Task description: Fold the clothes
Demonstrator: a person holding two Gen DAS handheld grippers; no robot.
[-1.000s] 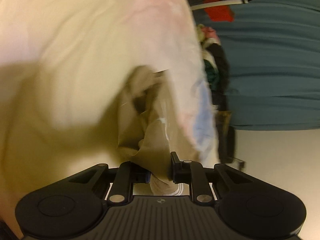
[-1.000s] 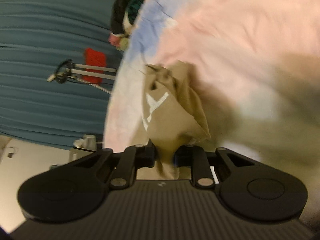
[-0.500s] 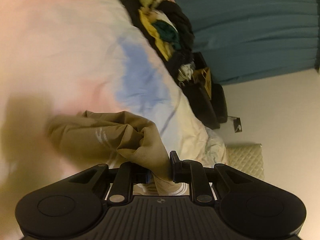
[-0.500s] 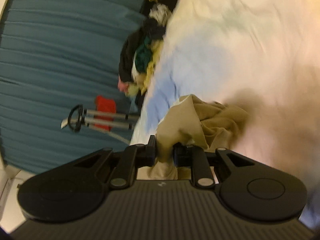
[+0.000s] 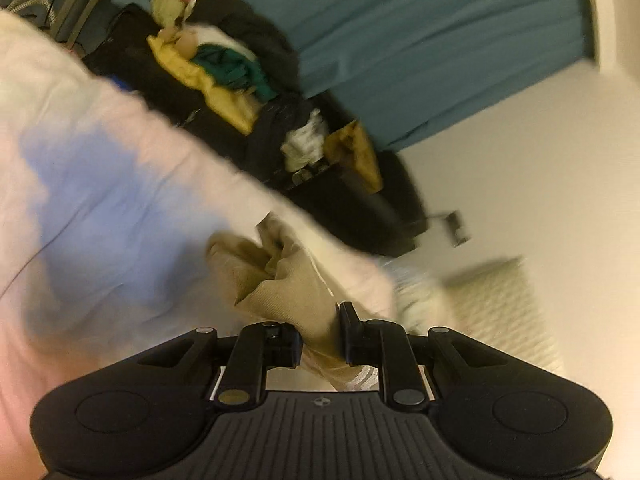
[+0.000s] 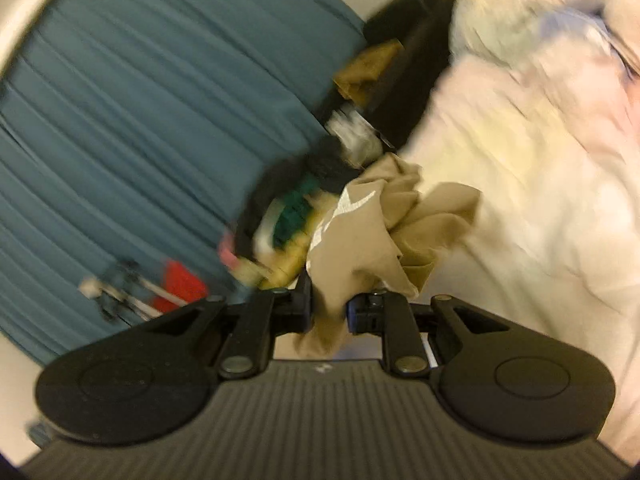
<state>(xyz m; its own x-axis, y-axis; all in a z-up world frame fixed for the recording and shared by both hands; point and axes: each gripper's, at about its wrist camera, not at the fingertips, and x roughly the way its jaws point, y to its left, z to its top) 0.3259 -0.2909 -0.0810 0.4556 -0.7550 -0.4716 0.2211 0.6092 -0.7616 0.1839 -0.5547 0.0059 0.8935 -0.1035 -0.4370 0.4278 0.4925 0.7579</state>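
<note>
Both tools, left (image 5: 320, 330) and right (image 6: 328, 308), pinch the bunched tan cotton garment (image 5: 292, 292) above the pastel bedspread (image 5: 100, 200); shallow bites on thick folds could slip, dropping it crumpled.

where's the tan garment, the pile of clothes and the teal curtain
tan garment (image 5: 304, 300): left wrist view, ribbed fabric bunched ahead of the jaws
pile of clothes (image 5: 224, 64): left wrist view, the teal piece among yellow and black ones
teal curtain (image 6: 160, 120): right wrist view, pleated middle of the drape

The clothes heap (image 5: 224, 68) apparently blocks the curtain side; the pastel bedspread (image 5: 100, 184) lies bare.
</note>
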